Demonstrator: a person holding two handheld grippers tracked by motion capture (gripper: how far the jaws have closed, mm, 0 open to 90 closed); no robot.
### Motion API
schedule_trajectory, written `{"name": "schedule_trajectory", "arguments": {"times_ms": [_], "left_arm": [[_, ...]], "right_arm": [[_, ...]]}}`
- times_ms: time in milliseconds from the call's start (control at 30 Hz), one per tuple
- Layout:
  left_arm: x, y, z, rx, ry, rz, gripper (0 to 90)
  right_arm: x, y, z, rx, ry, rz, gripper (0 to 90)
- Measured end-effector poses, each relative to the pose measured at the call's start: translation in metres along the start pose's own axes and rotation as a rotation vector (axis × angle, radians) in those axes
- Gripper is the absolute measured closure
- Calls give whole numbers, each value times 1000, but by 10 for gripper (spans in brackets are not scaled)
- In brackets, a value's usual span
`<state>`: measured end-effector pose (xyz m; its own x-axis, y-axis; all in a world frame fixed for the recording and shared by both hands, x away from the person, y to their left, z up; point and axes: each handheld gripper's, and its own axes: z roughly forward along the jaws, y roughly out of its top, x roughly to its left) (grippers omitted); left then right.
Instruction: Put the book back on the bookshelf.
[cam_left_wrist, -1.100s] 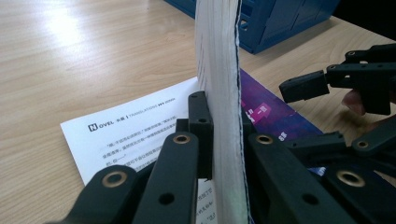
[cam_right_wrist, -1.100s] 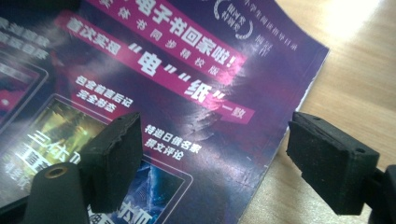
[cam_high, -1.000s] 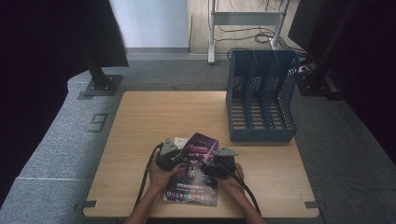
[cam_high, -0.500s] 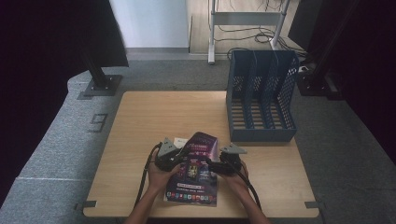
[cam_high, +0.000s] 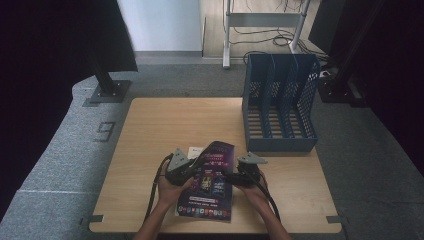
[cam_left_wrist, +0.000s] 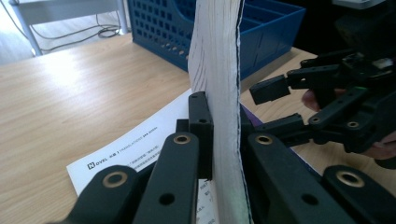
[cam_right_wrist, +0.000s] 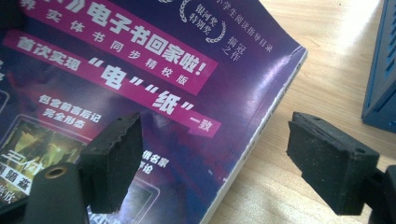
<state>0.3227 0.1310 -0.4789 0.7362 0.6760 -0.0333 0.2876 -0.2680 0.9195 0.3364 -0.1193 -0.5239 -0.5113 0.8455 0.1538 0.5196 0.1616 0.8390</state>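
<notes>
I am clamping my left gripper (cam_left_wrist: 219, 140) on the book's (cam_high: 210, 182) page edge, tilting it up off the table (cam_high: 150, 130). My right gripper (cam_right_wrist: 215, 158) is gaping wide, seemingly just beside the cover.

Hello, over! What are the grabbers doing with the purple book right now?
Left gripper shut on book edge, one side lifted. Right gripper open beside it. Paper sheet underneath. Nothing in the way.
</notes>
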Motion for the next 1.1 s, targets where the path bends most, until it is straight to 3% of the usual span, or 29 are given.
{"name": "schedule_trajectory", "arguments": {"times_ms": [533,1100], "left_arm": [[-6,6,-8,-28,-19,7,857],[-10,8,-10,-37,-29,13,857]], "right_arm": [[-5,3,-4,-13,25,14,166],[-8,0,3,7,114,78,162]]}}
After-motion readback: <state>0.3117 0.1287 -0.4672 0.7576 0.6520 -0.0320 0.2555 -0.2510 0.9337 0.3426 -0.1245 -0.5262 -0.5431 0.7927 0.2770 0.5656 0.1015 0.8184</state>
